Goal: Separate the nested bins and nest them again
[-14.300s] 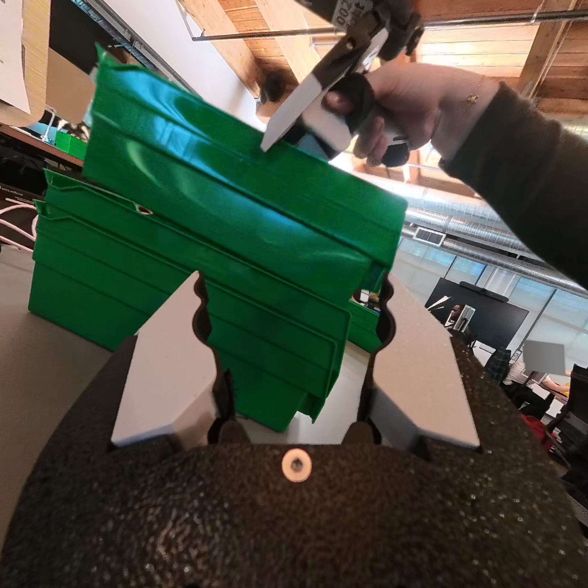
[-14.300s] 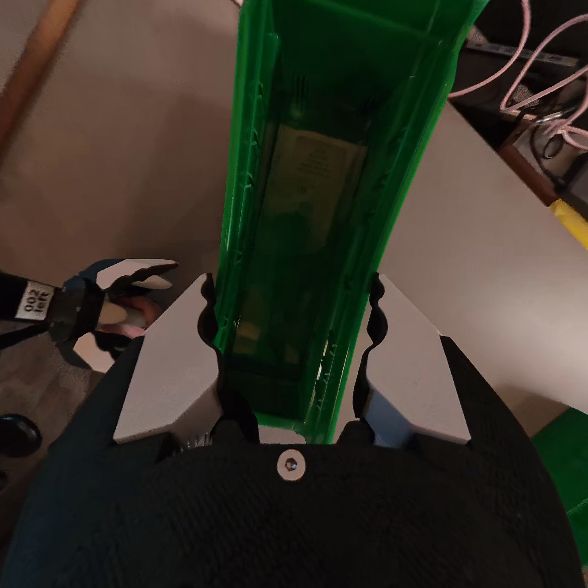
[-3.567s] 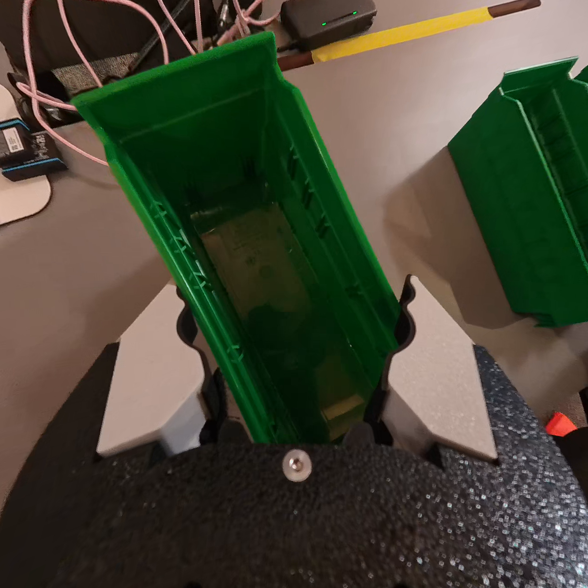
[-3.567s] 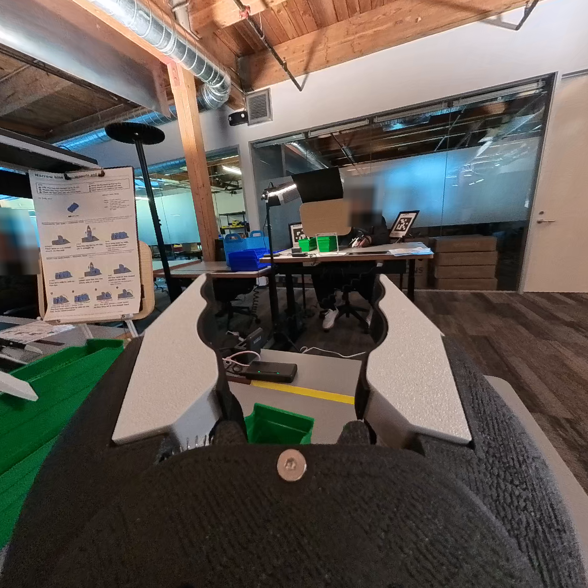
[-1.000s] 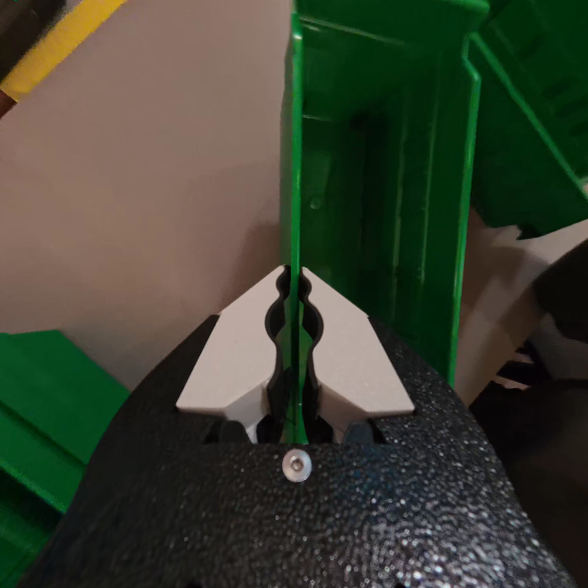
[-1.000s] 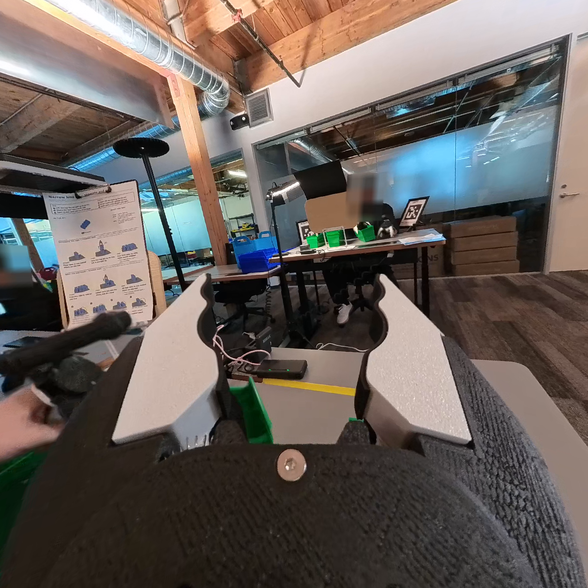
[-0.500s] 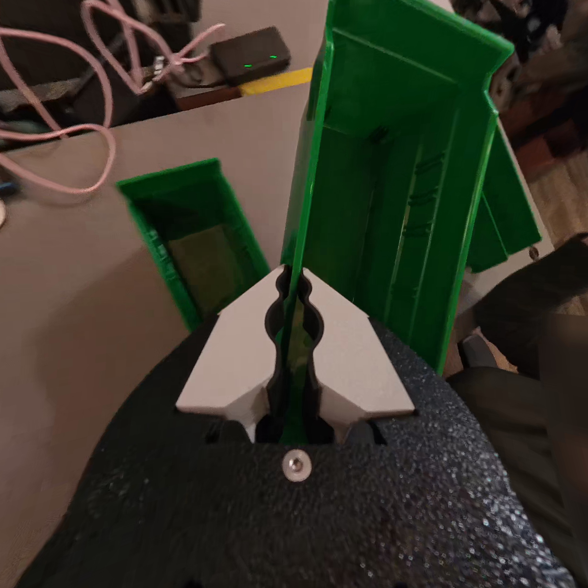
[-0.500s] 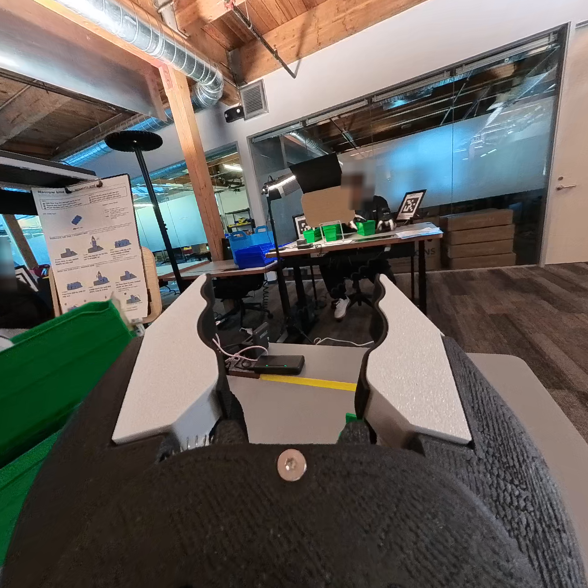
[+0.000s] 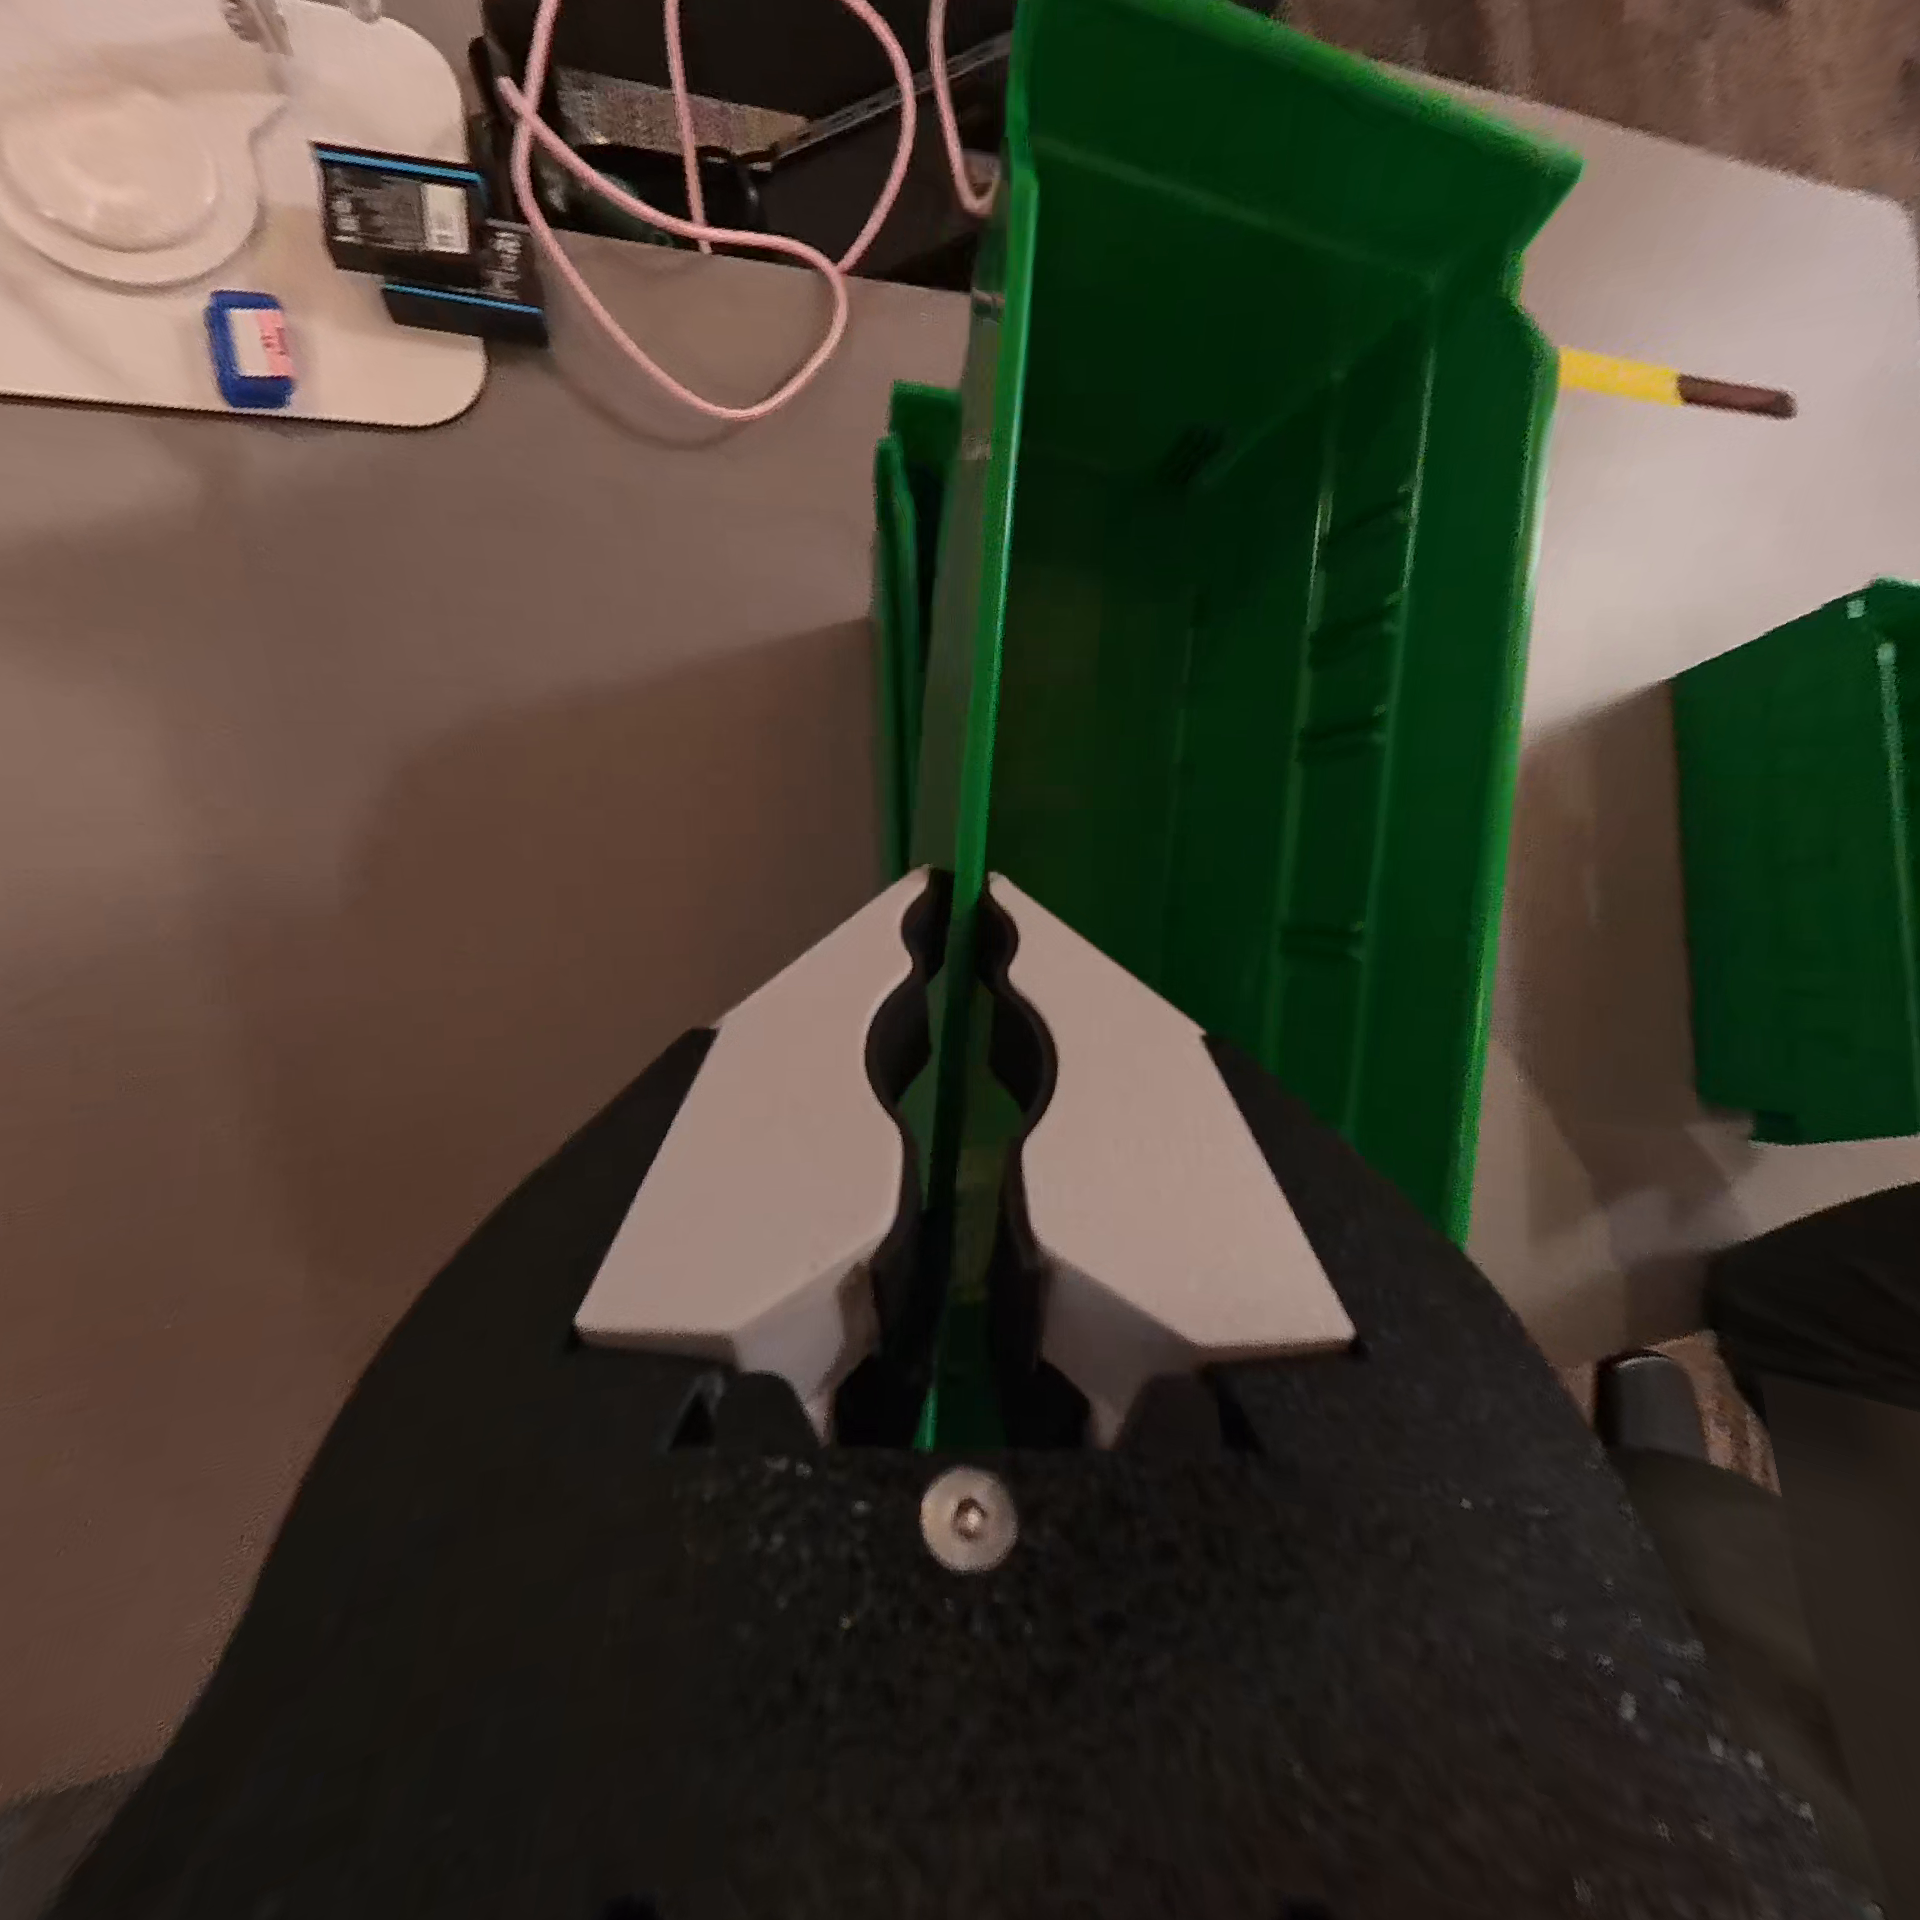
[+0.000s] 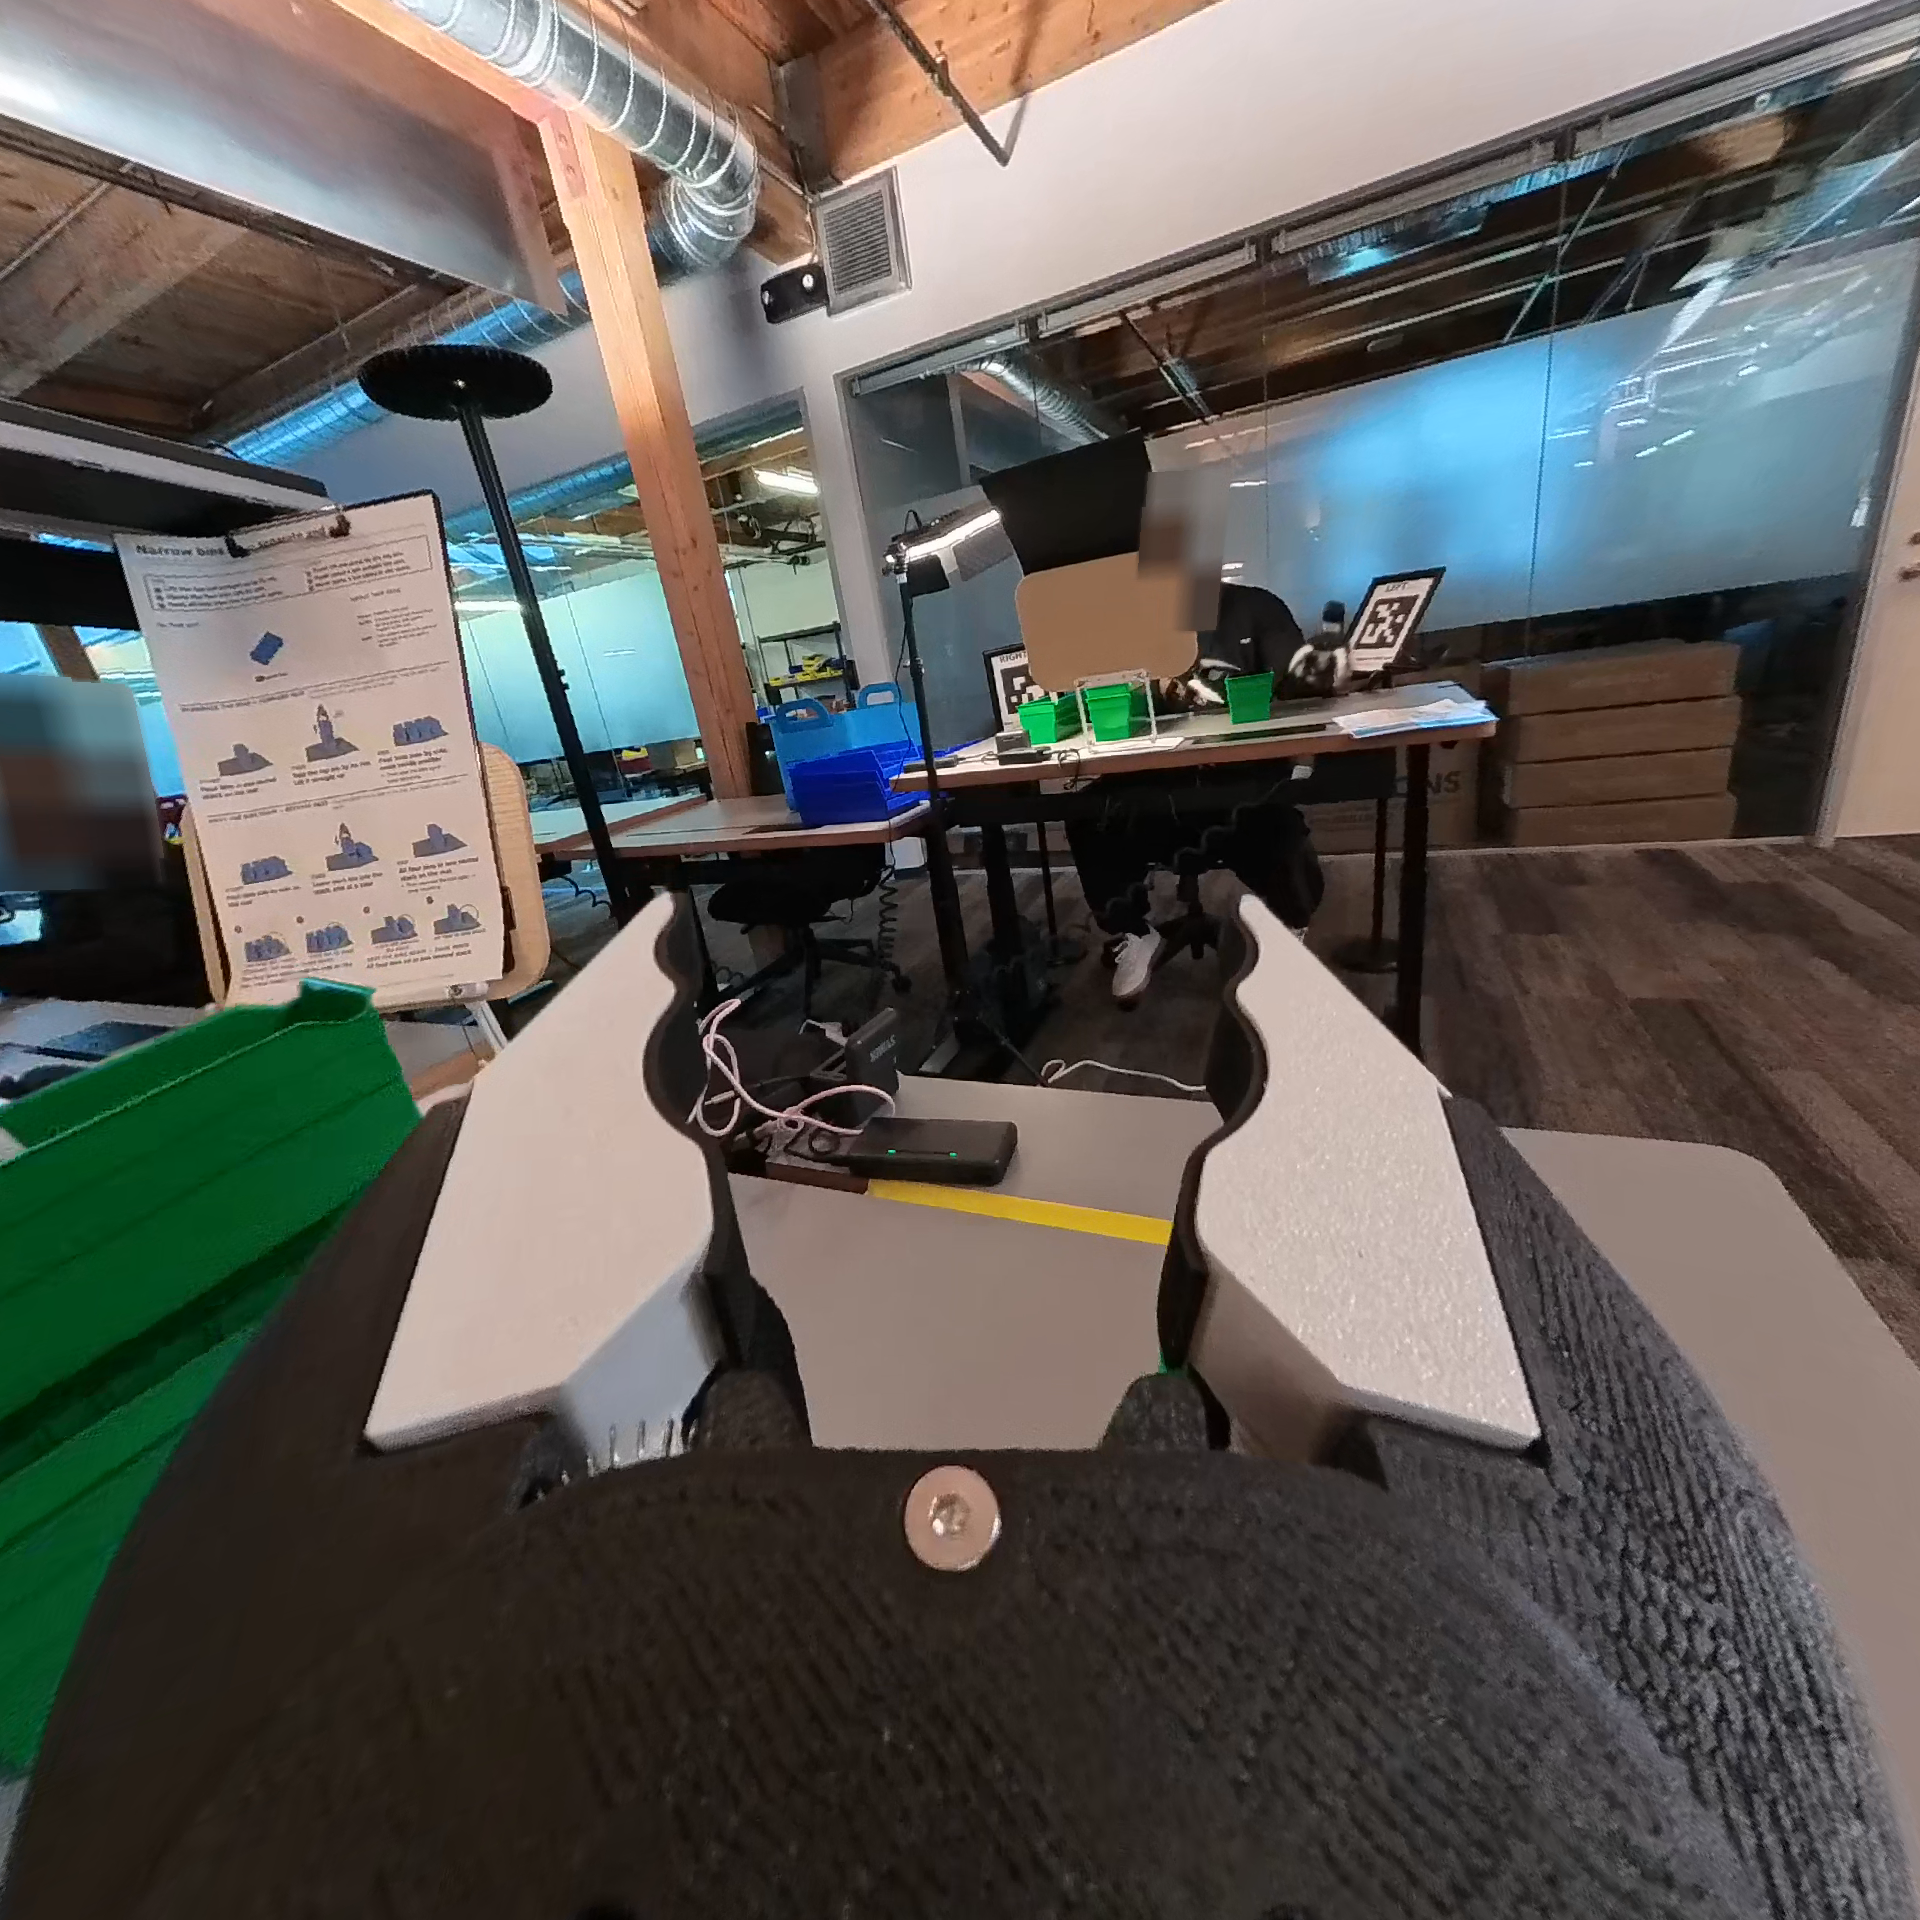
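My left gripper (image 9: 958,894) is shut on the left side wall of a long narrow green bin (image 9: 1236,665) and holds it above the grey table (image 9: 416,779). A second green bin (image 9: 902,623) lies on the table just under and left of the held one, mostly hidden by it. Another green bin (image 9: 1808,883) sits at the right edge. My right gripper (image 10: 956,935) is open and empty, level above the table and pointing out at the room. The held green bin (image 10: 177,1184) shows at the left edge of the right wrist view.
Pink cables (image 9: 717,239), small black boxes (image 9: 400,213) and a white pad (image 9: 156,208) lie at the table's far edge. A yellow tape strip (image 10: 1018,1210) and a black device (image 10: 935,1148) lie ahead of the right gripper. A person sits at a distant desk (image 10: 1195,748).
My left gripper has swung the held bin left, over the bin on the table, which is now nearly hidden beneath it. The right gripper has stayed open and almost still.
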`<state>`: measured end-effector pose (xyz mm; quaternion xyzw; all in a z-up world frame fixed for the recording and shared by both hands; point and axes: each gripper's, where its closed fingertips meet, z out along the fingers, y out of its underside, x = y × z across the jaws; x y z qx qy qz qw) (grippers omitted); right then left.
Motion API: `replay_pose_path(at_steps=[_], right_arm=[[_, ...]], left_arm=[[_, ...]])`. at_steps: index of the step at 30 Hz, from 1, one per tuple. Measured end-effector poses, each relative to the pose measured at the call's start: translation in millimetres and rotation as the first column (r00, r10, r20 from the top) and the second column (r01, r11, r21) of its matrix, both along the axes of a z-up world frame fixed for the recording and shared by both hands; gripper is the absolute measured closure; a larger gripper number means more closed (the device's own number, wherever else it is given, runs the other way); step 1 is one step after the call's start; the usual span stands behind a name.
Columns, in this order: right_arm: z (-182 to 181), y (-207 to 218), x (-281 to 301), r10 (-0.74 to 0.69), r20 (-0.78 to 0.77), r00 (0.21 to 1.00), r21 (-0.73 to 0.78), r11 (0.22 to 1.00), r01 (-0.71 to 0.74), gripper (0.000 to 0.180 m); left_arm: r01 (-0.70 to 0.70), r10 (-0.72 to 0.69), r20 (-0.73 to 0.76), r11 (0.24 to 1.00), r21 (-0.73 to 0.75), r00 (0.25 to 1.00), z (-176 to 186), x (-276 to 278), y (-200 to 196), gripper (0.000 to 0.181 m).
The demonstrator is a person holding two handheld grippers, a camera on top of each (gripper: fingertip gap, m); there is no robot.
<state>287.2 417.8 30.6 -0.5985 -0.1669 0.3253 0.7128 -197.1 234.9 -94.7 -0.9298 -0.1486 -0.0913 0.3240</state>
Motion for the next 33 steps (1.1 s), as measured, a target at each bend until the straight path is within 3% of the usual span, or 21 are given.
replay_pose_path(at_steps=[3, 8, 12, 18, 28, 33], right_arm=[[-1.0, -0.8, -2.8, 0.009, 0.007, 1.0, -0.003, 1.0, -0.009, 0.081], [-1.5, -0.1, -2.4, 0.011, 0.005, 1.0, -0.006, 1.0, -0.011, 0.081], [-2.1, 1.5, 0.1, 0.012, -0.004, 1.0, -0.014, 1.0, -0.012, 0.081], [-3.8, 4.2, 4.3, 0.013, -0.018, 1.0, -0.027, 1.0, -0.014, 0.081], [-2.5, 4.9, 10.0, 0.012, -0.04, 0.999, -0.029, 0.999, -0.013, 0.081], [-3.5, 5.3, 9.4, 0.013, -0.035, 0.999, -0.033, 0.999, -0.014, 0.081]], left_arm=[[0.015, -0.015, 0.053, 1.0, 0.013, 0.998, -2.0, 14.4, 9.2, 0.178], [-0.06, 0.06, -0.005, 0.997, -0.037, 0.998, -9.0, 9.8, 15.0, 0.178], [-0.127, 0.127, 0.041, 0.992, -0.012, 0.991, -9.9, 12.2, 19.2, 0.178], [-0.109, 0.11, 0.12, 0.994, -0.021, 0.987, -23.3, 27.9, 38.7, 0.178], [-0.233, 0.232, -0.049, 0.972, -0.029, 0.972, -19.6, 12.4, 19.3, 0.178], [-0.205, 0.205, 0.027, 0.979, -0.017, 0.978, -31.8, 20.8, 31.3, 0.177]])
